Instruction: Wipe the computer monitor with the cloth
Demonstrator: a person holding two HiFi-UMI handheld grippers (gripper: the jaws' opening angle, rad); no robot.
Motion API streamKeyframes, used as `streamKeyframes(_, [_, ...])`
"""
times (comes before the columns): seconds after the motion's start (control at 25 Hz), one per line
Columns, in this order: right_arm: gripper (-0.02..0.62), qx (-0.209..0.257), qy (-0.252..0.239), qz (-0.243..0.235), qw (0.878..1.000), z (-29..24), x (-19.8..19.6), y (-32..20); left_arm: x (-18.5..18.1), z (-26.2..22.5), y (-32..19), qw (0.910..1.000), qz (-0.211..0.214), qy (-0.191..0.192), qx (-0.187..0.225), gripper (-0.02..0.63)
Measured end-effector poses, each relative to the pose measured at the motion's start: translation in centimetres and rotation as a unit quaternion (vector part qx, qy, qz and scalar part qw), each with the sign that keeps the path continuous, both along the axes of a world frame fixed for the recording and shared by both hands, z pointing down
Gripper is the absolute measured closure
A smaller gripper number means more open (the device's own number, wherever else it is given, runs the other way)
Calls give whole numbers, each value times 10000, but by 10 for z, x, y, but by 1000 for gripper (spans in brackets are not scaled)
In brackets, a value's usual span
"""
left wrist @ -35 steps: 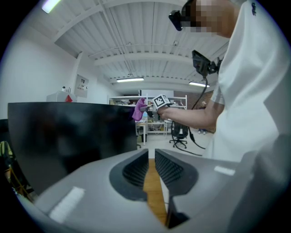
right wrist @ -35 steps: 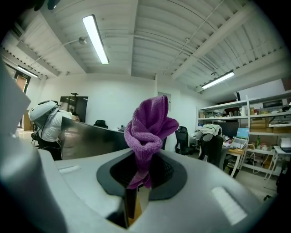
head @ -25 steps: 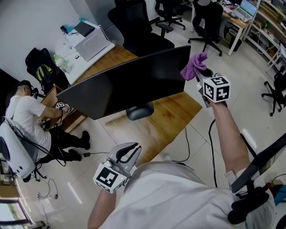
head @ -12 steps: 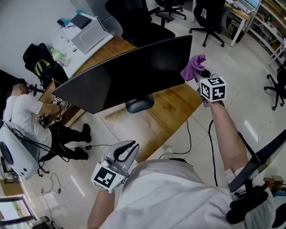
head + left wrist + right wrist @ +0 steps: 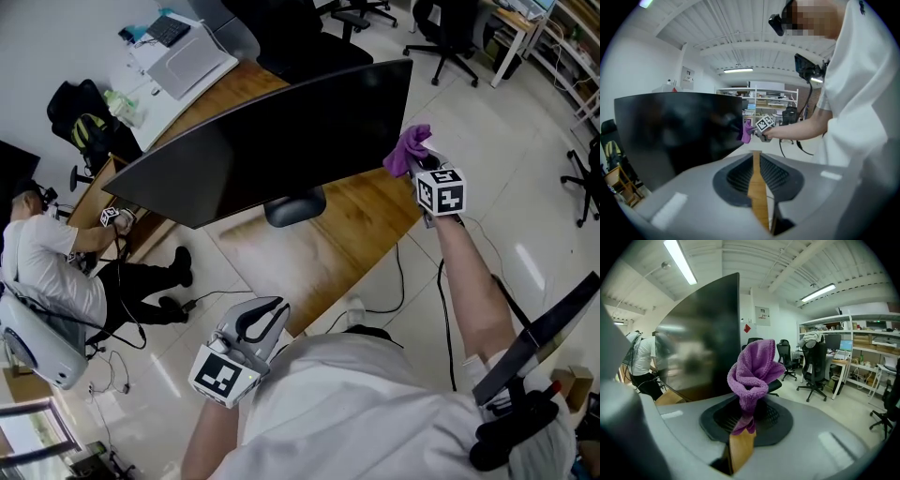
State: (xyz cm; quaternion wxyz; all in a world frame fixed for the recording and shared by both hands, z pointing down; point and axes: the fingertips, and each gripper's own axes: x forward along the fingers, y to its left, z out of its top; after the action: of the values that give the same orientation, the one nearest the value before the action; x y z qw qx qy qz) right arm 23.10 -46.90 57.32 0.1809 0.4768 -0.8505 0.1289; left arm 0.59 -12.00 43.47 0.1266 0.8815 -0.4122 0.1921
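The wide black monitor (image 5: 272,141) stands on a wooden desk (image 5: 319,253), its screen dark. My right gripper (image 5: 419,166) is shut on a bunched purple cloth (image 5: 408,150), held at the lower part of the monitor's right edge and seemingly touching it. In the right gripper view the cloth (image 5: 752,373) rises from the jaws, with the monitor (image 5: 703,338) just to its left. My left gripper (image 5: 265,317) hangs low by my body, off the desk's near edge, shut with nothing in it. The left gripper view shows the monitor (image 5: 675,126) and cloth (image 5: 746,132) far ahead.
The monitor's grey foot (image 5: 293,206) rests mid-desk. A person (image 5: 56,272) sits on the floor at the left by a backpack (image 5: 84,122). A white desk with a laptop (image 5: 192,66) lies behind. Office chairs (image 5: 450,28) stand at the back right, and cables (image 5: 394,281) trail on the floor.
The right gripper and cloth have slid down the monitor's right edge. My head view has shifted a little. The left gripper has barely moved.
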Motion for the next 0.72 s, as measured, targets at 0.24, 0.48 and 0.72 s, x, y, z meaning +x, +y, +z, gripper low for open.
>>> streamKeyframes(0.24, [543,-272,97,133,9995,39,3,3,-2,2,7,10000,-25,-15,-12,541])
streamKeyframes(0.48, [543,-562,141,356,9977,75,7,6,-9,4,18,9999,-139,-66,-45,541])
streamKeyframes(0.72, [543,-749,-7,614,9953,83,0,5,-23,2,20,9997,-202,-82,-124,541])
